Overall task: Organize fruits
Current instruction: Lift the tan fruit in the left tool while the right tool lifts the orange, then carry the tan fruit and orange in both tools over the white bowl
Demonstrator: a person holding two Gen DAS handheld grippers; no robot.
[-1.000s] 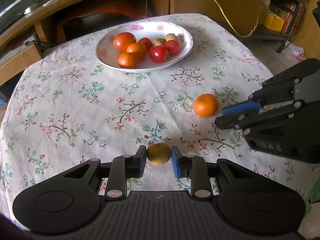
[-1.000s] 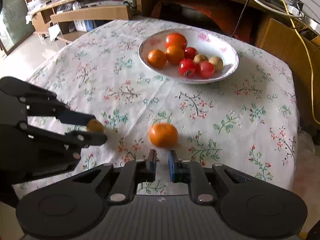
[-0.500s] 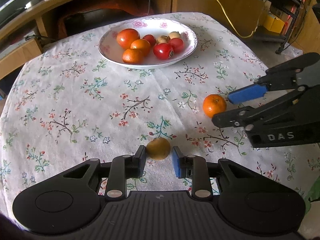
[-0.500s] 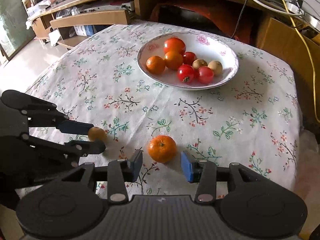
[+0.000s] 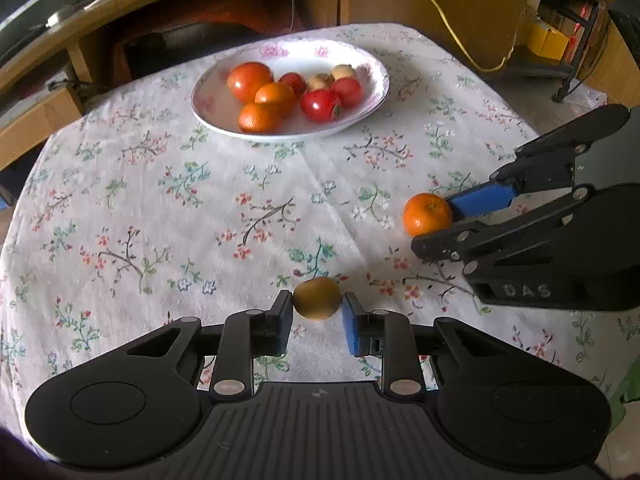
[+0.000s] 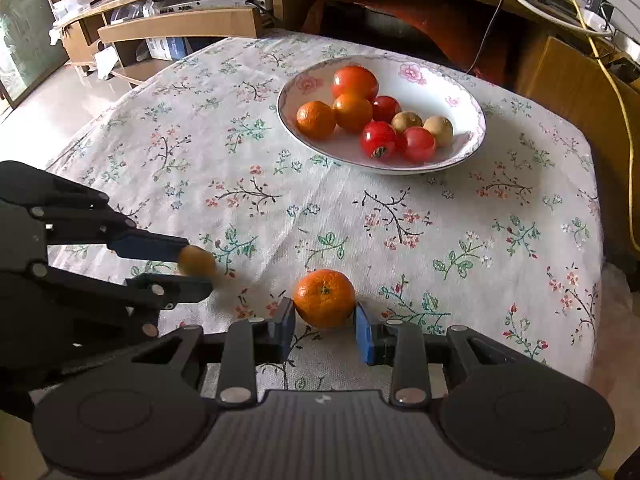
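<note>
A small brown-yellow fruit (image 5: 317, 298) sits pinched between the fingers of my left gripper (image 5: 316, 316), just above the flowered tablecloth (image 5: 160, 208). In the right wrist view the same fruit (image 6: 196, 260) shows blurred at the left gripper's tips (image 6: 196, 268). A tangerine (image 6: 324, 298) rests on the cloth with my right gripper (image 6: 325, 324) closed in on both its sides. From the left wrist it appears as the tangerine (image 5: 427, 215) between the right gripper's (image 5: 434, 226) blue pad and lower finger. Farther back, a white flowered plate (image 6: 432, 80) holds tomatoes, tangerines and small brown fruits.
The plate (image 5: 216, 100) stands at the table's far side, near a wooden desk (image 5: 120, 20) and a box with a yellow cable (image 5: 448, 20). The round table's edge drops off at right (image 6: 600, 280) and left (image 5: 12, 220). Bare cloth lies between grippers and plate.
My right gripper went from shut to wide open, came forward around the tangerine, and its fingers have now closed in on it. The left gripper still holds the small fruit.
</note>
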